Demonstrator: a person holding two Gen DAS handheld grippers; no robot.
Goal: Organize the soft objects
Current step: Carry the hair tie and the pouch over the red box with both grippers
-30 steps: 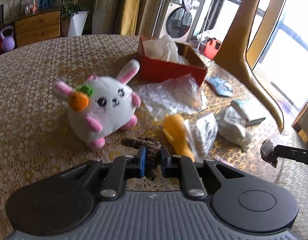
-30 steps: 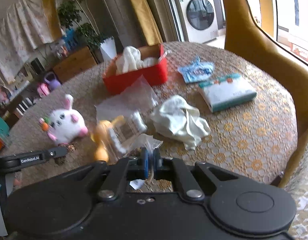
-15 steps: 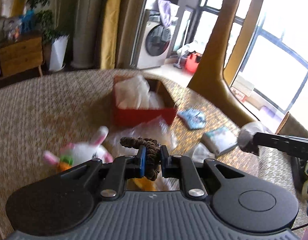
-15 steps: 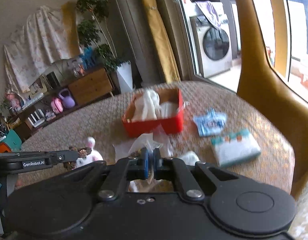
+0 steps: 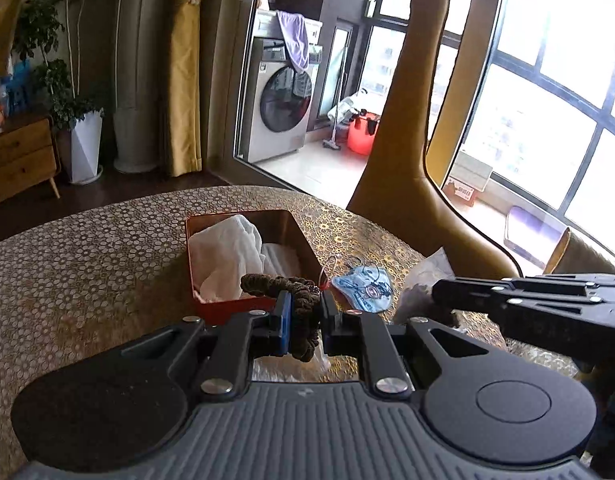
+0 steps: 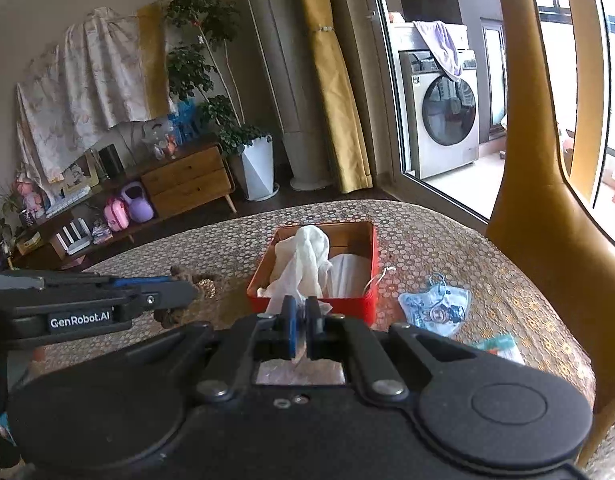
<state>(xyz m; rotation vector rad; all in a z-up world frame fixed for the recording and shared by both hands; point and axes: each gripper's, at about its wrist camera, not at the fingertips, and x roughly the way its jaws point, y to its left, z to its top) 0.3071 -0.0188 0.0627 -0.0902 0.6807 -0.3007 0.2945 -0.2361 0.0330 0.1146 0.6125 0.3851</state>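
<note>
Both grippers are rising off the table [image 5: 87,240] compared with a second ago; the plush rabbit and yellow toy are dropping out of view beneath them. Left gripper [image 5: 303,320] is clenching a brown scrunchie [image 5: 295,300], which is looping up and leftward from between its pads. Right gripper [image 6: 301,320] is pinching a thin clear plastic bag [image 6: 299,372], its jaws nearly touching; the film is hanging beneath. Ahead on the table, a red box [image 6: 311,304] is holding bunched white cloths [image 6: 303,264]. Just right of the box, a blue face mask [image 6: 435,308] is lying flat. Beyond, a washing machine [image 5: 283,100] is standing behind glass.
</note>
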